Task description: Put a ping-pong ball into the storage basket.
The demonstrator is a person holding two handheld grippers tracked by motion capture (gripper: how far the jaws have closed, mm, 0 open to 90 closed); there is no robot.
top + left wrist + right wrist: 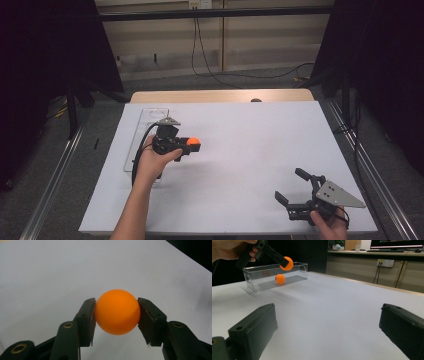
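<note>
An orange ball [117,312] sits squeezed between the two black jaws of my left gripper [117,301], held above the white table. From the high view, the left gripper [192,146] points right with the ball [194,141] at its tip, just right of a clear plastic box [150,114]. In the right gripper view, a second orange ball [280,279] lies inside that box [254,286], and the held ball [288,263] hangs above it. My right gripper [290,184] rests near the table's front right, jaws wide open with nothing between them [328,308].
A white sheet [240,150] covers the table, with a wooden edge [220,95] showing at the back. Dark curtains and metal rails flank both sides. Cables hang on the far wall.
</note>
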